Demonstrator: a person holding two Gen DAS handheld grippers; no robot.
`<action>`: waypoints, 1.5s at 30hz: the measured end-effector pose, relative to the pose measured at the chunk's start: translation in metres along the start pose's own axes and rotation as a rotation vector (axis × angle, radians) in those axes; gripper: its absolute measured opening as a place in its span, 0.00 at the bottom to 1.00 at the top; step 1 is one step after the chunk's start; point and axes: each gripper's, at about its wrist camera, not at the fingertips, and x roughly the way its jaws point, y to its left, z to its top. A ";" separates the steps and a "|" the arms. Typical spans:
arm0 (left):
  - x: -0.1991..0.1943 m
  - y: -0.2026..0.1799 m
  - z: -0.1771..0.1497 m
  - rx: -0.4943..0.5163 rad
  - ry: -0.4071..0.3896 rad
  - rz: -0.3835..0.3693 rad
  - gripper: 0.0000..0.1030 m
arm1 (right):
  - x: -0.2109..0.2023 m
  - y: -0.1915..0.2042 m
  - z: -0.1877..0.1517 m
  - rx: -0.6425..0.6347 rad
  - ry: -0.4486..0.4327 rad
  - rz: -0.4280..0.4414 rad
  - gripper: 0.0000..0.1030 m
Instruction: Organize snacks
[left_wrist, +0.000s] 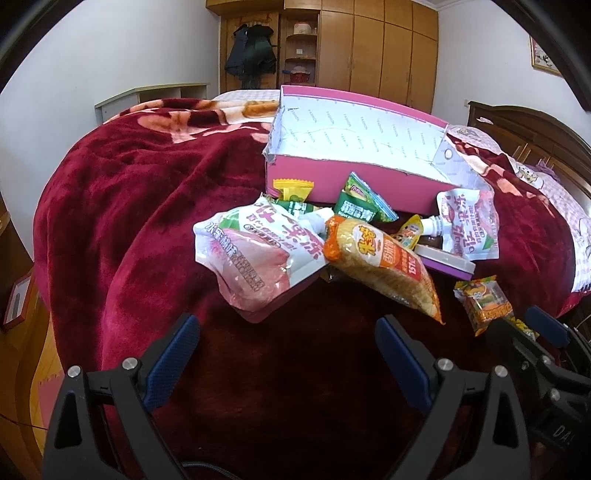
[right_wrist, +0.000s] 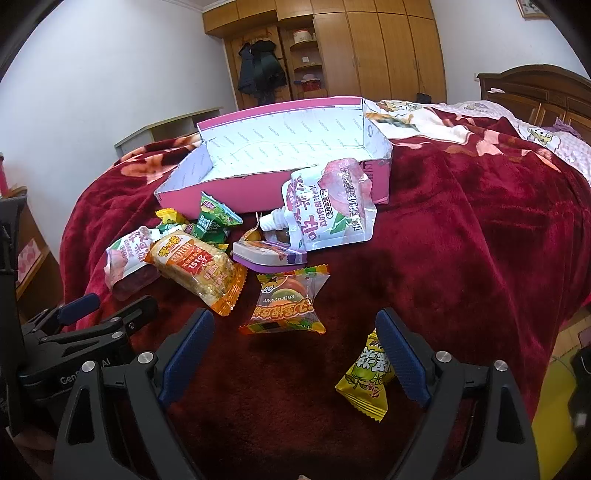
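- Snacks lie heaped on the red blanket (right_wrist: 461, 240), just in front of the pink box (right_wrist: 236, 195), which looks empty inside; nothing seems sorted yet.
- Left gripper (left_wrist: 288, 354) hangs spread wide over bare blanket, holding nothing; the right gripper (right_wrist: 295, 347) is likewise parted and unladen, the gummy packet (right_wrist: 286, 299) just ahead of it and the yellow candy (right_wrist: 364, 384) beside its right finger.
- By the look of them, all are light, crinkly film packs, likely slippery; I would pinch a crimped end seam, not the puffed middle.
- The two jelly pouches (left_wrist: 258, 251) (right_wrist: 328, 203) look soft and saggy; the stiff spout neck seems the surest hold.
- The rice cracker pack (right_wrist: 195, 273) probably crushes easily, so a gentle squeeze across its width.
- Readable writing: "BURGER GUMMY" upside down on the gummy packet, "FASHION" repeated on the box lining. The rest is Chinese print I cannot make out.
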 end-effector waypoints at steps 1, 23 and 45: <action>0.000 0.000 0.000 0.001 -0.001 0.000 0.95 | 0.000 0.000 0.000 0.000 0.000 0.000 0.88; -0.001 -0.001 -0.001 0.011 0.001 0.006 0.95 | 0.000 0.000 0.000 0.001 0.003 0.000 0.88; -0.002 -0.004 -0.001 0.015 -0.001 0.005 0.95 | 0.000 -0.001 0.000 0.002 0.005 0.000 0.88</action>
